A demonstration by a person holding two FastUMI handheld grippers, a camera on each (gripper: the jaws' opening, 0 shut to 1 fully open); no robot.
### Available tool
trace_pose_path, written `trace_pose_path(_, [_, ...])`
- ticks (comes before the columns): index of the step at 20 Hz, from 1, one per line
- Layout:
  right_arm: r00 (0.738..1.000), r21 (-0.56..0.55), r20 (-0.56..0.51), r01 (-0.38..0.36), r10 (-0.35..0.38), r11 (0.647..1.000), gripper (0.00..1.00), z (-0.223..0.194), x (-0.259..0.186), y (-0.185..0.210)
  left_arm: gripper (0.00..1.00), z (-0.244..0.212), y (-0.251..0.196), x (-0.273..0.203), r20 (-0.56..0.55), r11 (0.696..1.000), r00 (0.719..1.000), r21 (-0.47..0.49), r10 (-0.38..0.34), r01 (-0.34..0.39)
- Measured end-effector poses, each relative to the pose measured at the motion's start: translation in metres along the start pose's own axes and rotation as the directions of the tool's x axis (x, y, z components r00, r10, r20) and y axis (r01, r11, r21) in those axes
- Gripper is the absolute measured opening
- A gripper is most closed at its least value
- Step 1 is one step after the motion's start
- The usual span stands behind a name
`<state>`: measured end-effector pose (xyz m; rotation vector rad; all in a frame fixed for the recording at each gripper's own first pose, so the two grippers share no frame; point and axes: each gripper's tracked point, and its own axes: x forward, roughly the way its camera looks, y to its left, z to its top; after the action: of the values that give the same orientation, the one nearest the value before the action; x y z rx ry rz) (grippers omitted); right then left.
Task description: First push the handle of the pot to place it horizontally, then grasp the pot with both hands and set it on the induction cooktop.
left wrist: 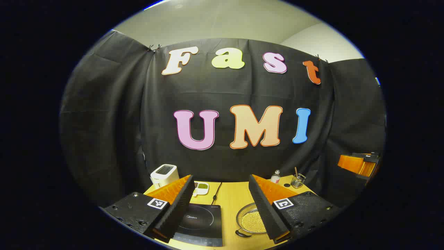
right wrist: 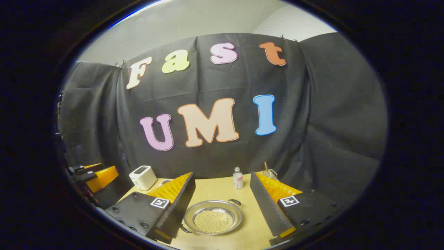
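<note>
Right gripper view: pot (right wrist: 213, 217) is sitting on the wooden tabletop (right wrist: 222, 189) toward its near edge, shallow steel, 2 small black handles, 1 at the far right rim and 1 at the near left rim, so they are lying on a diagonal. Small pale beads are covering its bottom. Right gripper (right wrist: 222, 208) is hovering above it, jaws spread wide, gripping nothing, not touching the pot.

Left gripper view: pot (left wrist: 250, 219) is lying just right of the induction cooktop (left wrist: 201, 224), apart from it, partly hidden behind the right finger. Cooktop is sitting at the near edge, its cord running toward the far edge. Left gripper (left wrist: 222, 208) is also hanging released, fingers wide apart, nothing between them.

Along the far edge: white toaster (left wrist: 164, 174) at the far left corner, small white dish with green contents (left wrist: 202, 187) beside it, small bottle (right wrist: 237, 177) near the middle, glass jar with sticks (left wrist: 297, 180) toward the far right corner. Other gripper, orange and black, is showing off the table's left side (right wrist: 93, 175).
</note>
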<state>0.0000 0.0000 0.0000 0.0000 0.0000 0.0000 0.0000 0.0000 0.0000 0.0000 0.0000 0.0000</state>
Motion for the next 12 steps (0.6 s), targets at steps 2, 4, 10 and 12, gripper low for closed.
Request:
trace_pose_path(2, [1.000, -0.004, -0.003, -0.002, 0.002, 1.000, 0.93, -0.001, 0.003, -0.006, 0.92, 0.001, -0.005, 0.001, 0.003, 1.000, 1.000, -0.007, 0.006, -0.006])
trace_pose_path(4, [1.000, -0.010, -0.002, 0.001, -0.001, 1.000, 0.99, -0.001, 0.003, -0.013, 0.92, 0.001, -0.009, 0.002, 0.004, 1.000, 1.000, -0.010, 0.013, -0.013])
trace_pose_path(10, [1.000, 0.006, -0.002, -0.009, 0.009, 1.000, 0.89, 0.002, 0.003, -0.030, 0.95, -0.002, -0.020, 0.001, -0.001, 0.999, 0.999, -0.022, 0.039, -0.039])
trace_pose_path(12, [1.000, 0.008, -0.005, -0.021, 0.021, 1.000, 0.89, 0.002, 0.002, -0.034, 0.92, -0.003, -0.022, -0.002, 0.000, 0.998, 0.999, -0.022, 0.053, -0.053])
